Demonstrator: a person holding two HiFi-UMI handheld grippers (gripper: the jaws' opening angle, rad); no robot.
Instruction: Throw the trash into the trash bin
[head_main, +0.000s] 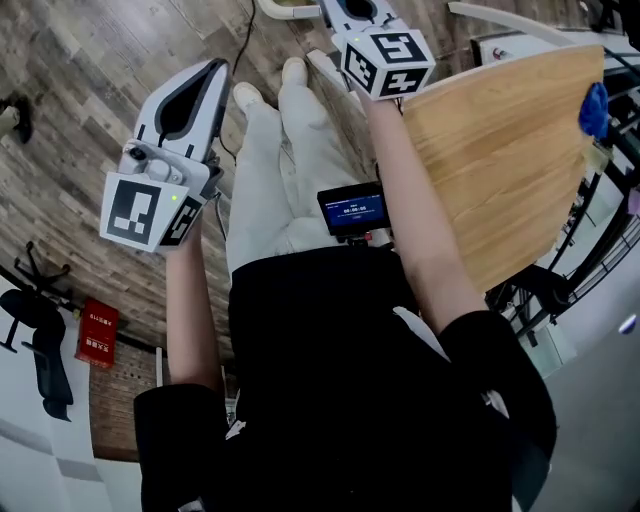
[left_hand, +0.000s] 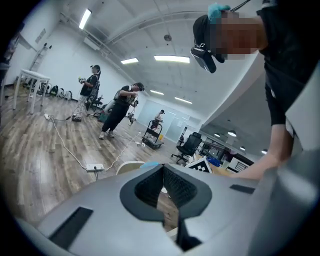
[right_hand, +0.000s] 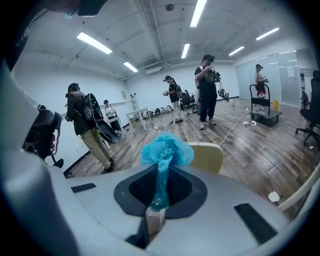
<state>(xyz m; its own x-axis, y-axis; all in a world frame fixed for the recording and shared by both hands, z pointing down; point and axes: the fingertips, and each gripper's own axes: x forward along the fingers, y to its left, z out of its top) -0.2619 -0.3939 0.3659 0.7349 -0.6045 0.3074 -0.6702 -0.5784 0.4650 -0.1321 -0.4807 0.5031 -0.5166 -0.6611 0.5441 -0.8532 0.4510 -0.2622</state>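
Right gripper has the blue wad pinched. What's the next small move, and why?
Probably hold the right gripper shut and carry the blue wad onward while looking for the bin. The wad sits pinched between its fingers, and no bin shows in any view, so opening now would likely drop it on the floor.

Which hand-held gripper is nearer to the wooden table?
Right. The right hand-held gripper, holding blue trash, is by the table edge; the left hand-held gripper is beyond the person's legs.

Smooth wood-grain table (head_main: 500, 170); blue trash (right_hand: 166, 150) looks crinkly, perhaps tissue.
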